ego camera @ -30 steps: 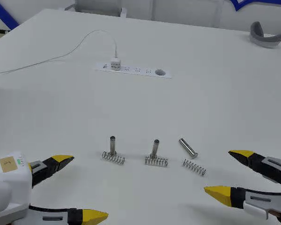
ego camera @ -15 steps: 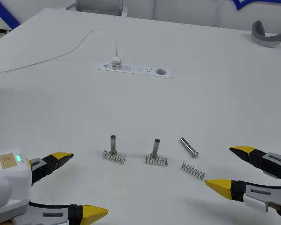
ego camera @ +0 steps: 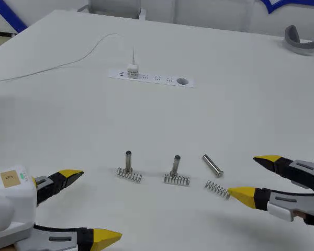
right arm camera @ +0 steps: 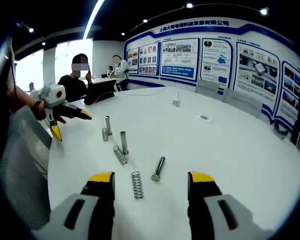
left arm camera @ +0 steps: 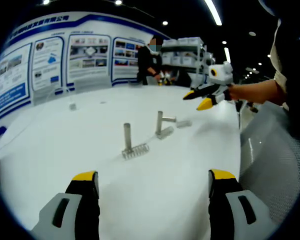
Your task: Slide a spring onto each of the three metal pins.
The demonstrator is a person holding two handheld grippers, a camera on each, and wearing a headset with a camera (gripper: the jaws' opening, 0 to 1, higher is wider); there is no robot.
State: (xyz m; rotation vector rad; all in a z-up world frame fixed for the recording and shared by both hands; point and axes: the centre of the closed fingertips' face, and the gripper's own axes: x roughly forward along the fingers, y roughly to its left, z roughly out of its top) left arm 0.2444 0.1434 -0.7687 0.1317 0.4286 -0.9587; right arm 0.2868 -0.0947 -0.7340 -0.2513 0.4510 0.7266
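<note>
No spring is yet seated on a pin, so the first pickup is judged to be in hand. The left pin (ego camera: 128, 160) and the middle pin (ego camera: 175, 164) are seen standing upright, with the left spring (ego camera: 129, 174) and the middle spring (ego camera: 176, 180) lying on the table (ego camera: 68, 120) at their feet. The third pin (ego camera: 212, 164) is lying flat, and the third spring (ego camera: 217, 189) is just beside it. The right gripper (ego camera: 244, 175) is held spread wide and empty, its nearer tip close to that spring. The left gripper (ego camera: 99, 205) is likewise spread and empty, well apart from the left pin. Next, the third spring would need to be straddled and pinched lightly. The fallen pin is likely to need standing up or steadying.
</note>
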